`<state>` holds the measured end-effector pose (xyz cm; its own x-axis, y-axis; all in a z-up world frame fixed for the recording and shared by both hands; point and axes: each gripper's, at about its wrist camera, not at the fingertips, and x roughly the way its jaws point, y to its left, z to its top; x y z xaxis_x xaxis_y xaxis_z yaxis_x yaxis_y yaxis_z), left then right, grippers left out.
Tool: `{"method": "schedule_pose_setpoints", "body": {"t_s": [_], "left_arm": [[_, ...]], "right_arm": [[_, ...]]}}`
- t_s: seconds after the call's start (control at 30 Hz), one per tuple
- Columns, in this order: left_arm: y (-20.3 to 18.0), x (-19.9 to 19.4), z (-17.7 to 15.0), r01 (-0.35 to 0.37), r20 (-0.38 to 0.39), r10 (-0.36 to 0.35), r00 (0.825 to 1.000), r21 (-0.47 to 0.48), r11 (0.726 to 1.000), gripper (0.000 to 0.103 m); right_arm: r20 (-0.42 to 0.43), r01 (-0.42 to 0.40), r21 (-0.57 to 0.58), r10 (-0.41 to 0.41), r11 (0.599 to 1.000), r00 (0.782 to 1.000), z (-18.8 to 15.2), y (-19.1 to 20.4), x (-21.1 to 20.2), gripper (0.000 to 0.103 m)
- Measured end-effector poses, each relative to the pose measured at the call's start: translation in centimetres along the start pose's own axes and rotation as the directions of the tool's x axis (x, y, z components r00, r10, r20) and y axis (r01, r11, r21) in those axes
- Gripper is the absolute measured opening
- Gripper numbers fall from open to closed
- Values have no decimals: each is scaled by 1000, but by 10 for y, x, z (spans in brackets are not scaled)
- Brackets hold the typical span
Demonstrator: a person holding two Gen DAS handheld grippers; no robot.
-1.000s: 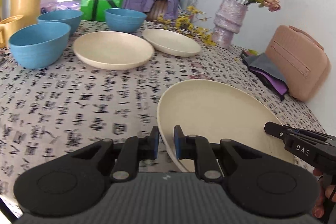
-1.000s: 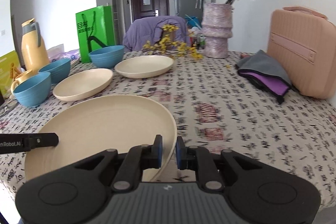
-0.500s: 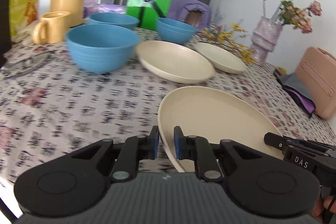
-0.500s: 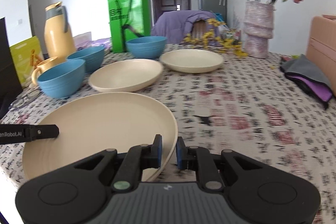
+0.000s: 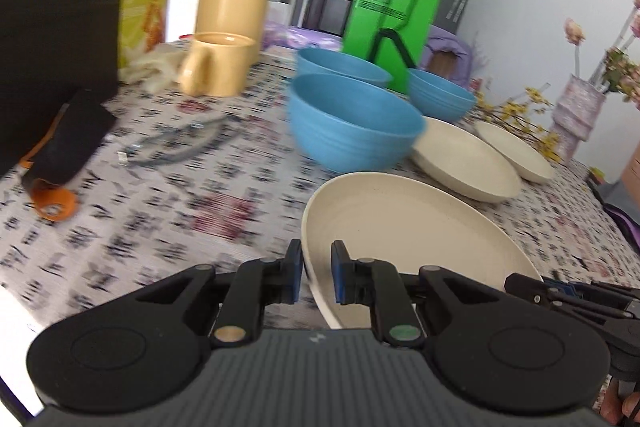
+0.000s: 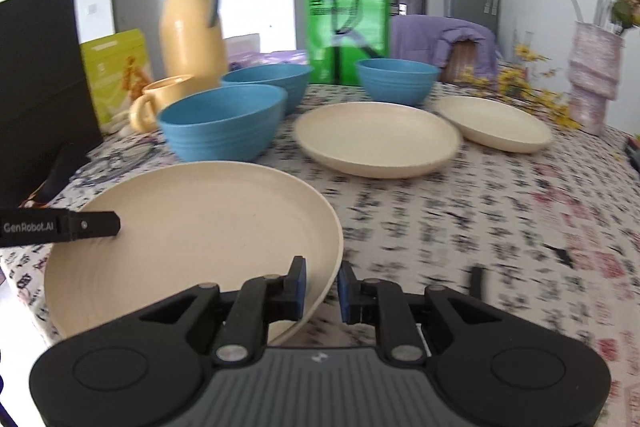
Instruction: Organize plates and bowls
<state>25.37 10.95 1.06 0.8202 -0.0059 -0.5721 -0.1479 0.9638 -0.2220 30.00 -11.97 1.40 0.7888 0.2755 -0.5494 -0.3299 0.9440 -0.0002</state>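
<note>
Both tongs pinch one cream plate [image 6: 192, 227] by opposite rims: left tongs [image 5: 314, 277] narrow on its left edge, right tongs [image 6: 322, 289] narrow on its right edge, above the patterned table [image 6: 500, 219]. Three blue bowls [image 6: 222, 121] beyond look empty.

Plate [image 6: 192, 211] nearest, bowl [image 6: 224, 121] behind it, two plates [image 6: 376, 139] right.
</note>
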Motion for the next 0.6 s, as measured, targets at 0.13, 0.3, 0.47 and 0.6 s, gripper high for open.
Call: {"method": "schedule_pose_setpoints", "body": {"t_s": [0.13,0.3,0.47,0.6], "left_arm": [[28,2,4,-46,13,47,999,-34,998,14],[51,6,6,-79,18,80,997,-61,995,14],[59,11,5,-83,12,84,996,-65,994,15],[59,14,2,-85,2,85,996,-80,993,18]], "right_arm": [[-12,-44,-37,43,998,999,5,28,16,17],[-18,-73,-75,72,995,997,9,50,27,18],[-23,-81,-81,79,993,997,9,56,35,19],[-20,-95,-90,94,991,995,8,57,35,25]]}}
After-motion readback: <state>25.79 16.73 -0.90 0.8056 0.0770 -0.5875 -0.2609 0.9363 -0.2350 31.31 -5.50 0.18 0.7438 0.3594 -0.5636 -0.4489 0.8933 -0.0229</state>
